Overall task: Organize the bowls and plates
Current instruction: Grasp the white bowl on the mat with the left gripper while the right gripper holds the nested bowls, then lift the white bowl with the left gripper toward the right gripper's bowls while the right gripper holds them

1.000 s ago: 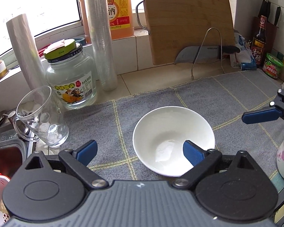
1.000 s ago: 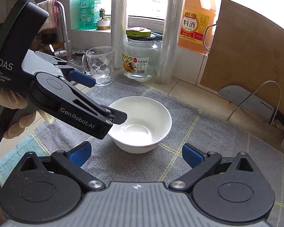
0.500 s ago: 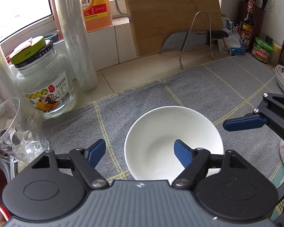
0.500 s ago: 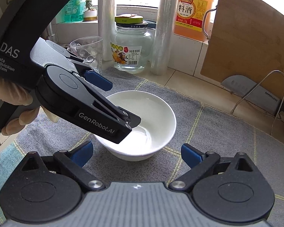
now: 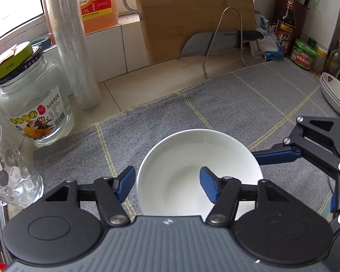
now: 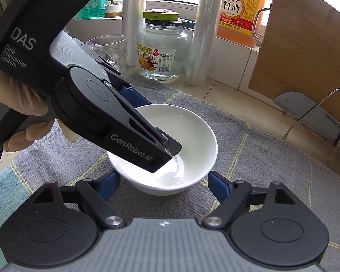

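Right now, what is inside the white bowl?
No food shows inside the white bowl. One finger of the left gripper, whose jaws have just been closing, reaches in over the rim. That gripper covers part of the bottom.

The left gripper (image 6: 167, 156) reads "DAS Data Acquisition System" on its body and "GenRobot.AI" on its finger arm. The orange jug (image 6: 240, 11) at the worktop's back edge is labelled "料酒" and "1.75L". The glass jar (image 6: 162, 52) label shows "950".

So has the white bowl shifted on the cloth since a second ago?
No. The white bowl sits on the same yellow stripe crossing of the grey cloth in the right wrist view.
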`<state>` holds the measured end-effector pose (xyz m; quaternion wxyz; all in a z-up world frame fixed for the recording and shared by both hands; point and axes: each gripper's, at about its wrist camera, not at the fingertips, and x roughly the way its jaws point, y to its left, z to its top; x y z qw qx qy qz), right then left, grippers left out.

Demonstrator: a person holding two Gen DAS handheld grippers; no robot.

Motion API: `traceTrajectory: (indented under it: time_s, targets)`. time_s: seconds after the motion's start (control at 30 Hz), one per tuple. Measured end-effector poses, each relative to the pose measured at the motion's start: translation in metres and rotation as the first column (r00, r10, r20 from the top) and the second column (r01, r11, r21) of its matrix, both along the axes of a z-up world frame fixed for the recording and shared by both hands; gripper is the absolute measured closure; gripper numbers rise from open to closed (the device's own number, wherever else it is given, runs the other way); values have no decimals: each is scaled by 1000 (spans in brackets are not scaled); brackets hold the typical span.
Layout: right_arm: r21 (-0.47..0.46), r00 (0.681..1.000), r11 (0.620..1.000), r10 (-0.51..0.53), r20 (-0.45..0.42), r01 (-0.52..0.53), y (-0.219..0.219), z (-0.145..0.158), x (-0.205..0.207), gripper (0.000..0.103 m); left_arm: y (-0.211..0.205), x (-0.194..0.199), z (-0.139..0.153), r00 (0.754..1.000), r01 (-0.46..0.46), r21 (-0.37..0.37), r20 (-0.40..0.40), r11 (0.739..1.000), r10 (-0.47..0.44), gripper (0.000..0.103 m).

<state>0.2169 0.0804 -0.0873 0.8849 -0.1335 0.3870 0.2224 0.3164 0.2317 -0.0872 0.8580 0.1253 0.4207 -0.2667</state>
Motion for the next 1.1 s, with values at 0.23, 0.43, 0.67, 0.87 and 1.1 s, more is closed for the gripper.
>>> traceTrajectory:
  time_s: [0.23, 0.43, 0.67, 0.87, 1.1]
  targets:
    - [6, 1000, 1000, 8, 2, -8, -1, -1, 0, 15, 2, 9, 1, 997, 51, -16, -50, 999, -52, 49]
    - [15, 1000, 1000, 11, 3, -11, -2, -2, 0, 15, 4, 18, 0, 991, 85, -23, -105, 996, -87, 50]
    - [10, 1000, 1000, 28, 14, -28, 0, -2, 1, 15, 2, 22, -1, 986, 104, -33, -131, 994, -107, 50]
    - [12, 999, 999, 33, 5, -33, 0, -1, 2, 15, 1, 21, 0, 986, 106, -31, -130, 994, -109, 50]
    - [19, 999, 999, 46, -6, -46, -5, 6, -2, 16, -1, 15, 4, 986, 102, -33, -130, 994, -105, 50]
